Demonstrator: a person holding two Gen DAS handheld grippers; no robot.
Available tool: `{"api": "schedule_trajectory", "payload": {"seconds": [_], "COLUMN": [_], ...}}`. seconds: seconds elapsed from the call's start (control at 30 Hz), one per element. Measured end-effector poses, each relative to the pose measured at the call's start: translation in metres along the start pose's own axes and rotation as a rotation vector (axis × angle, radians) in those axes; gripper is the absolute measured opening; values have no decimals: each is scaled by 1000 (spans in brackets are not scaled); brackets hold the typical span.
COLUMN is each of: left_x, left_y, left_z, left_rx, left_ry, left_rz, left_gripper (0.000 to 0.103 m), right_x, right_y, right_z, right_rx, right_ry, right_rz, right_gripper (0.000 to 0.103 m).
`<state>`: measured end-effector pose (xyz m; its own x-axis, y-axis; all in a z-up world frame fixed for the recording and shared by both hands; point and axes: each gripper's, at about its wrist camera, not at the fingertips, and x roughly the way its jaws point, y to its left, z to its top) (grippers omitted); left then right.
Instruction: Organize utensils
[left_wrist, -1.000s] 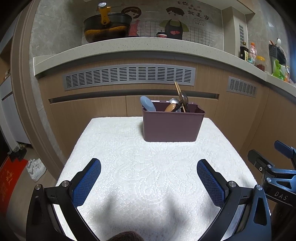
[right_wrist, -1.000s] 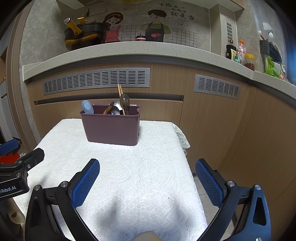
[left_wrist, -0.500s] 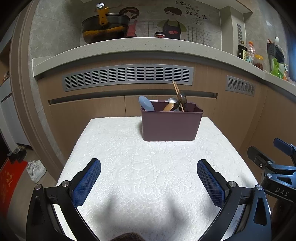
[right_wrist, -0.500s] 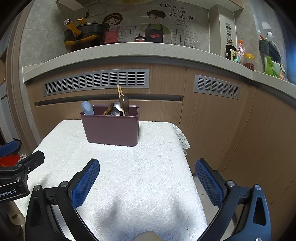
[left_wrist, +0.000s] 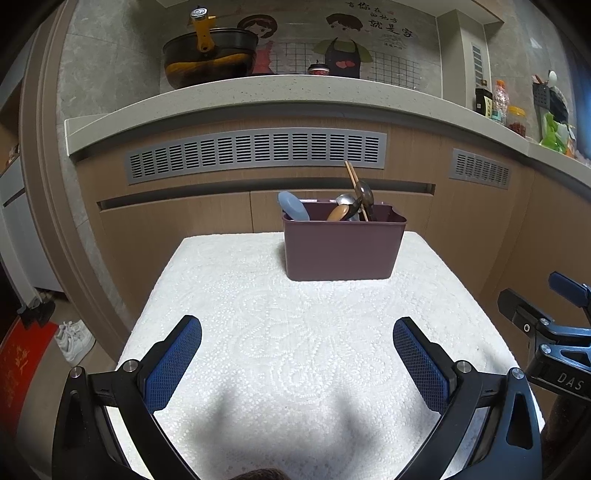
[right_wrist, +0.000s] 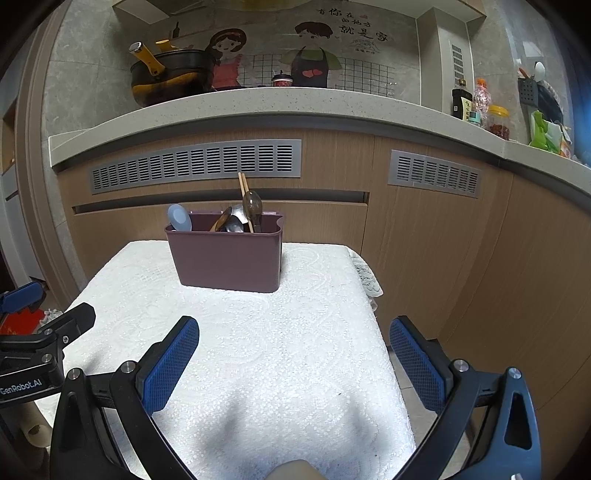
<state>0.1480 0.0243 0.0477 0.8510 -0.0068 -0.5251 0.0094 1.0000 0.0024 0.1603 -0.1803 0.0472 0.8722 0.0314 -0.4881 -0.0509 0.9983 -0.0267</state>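
A maroon plastic utensil bin (left_wrist: 342, 246) stands at the far side of a table covered with a white lace cloth (left_wrist: 295, 332); it also shows in the right wrist view (right_wrist: 227, 255). In it stand a light blue spatula (left_wrist: 292, 206), a wooden spoon (left_wrist: 339, 212), metal spoons (left_wrist: 364, 194) and chopsticks (left_wrist: 355, 186). My left gripper (left_wrist: 297, 328) is open and empty over the near part of the cloth. My right gripper (right_wrist: 293, 326) is open and empty near the table's right edge. Each gripper shows at the edge of the other's view.
Wooden kitchen cabinets with grey vents (left_wrist: 255, 151) rise behind the table under a stone counter (left_wrist: 258, 96) with a black pot (left_wrist: 208, 55). Bottles and jars (right_wrist: 476, 103) stand on the counter at right. White shoes (left_wrist: 74, 339) lie on the floor at left.
Both grippers have drifted slightly; the bin sits a little lower and farther in the views. Both stay open and empty.
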Motion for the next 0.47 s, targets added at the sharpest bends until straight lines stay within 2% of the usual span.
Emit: {"api": "schedule_trajectory", "payload": {"seconds": [0.47], "left_x": [-1], "left_y": [6], "left_z": [1], "left_rx": [-14], "left_ry": [-11], "left_rz": [20], "left_gripper": [103], "right_x": [-2], "right_y": [4], "right_z": [-1], "right_rx": [1], "right_ry": [1], "right_rz": [1], "right_gripper": [102]}}
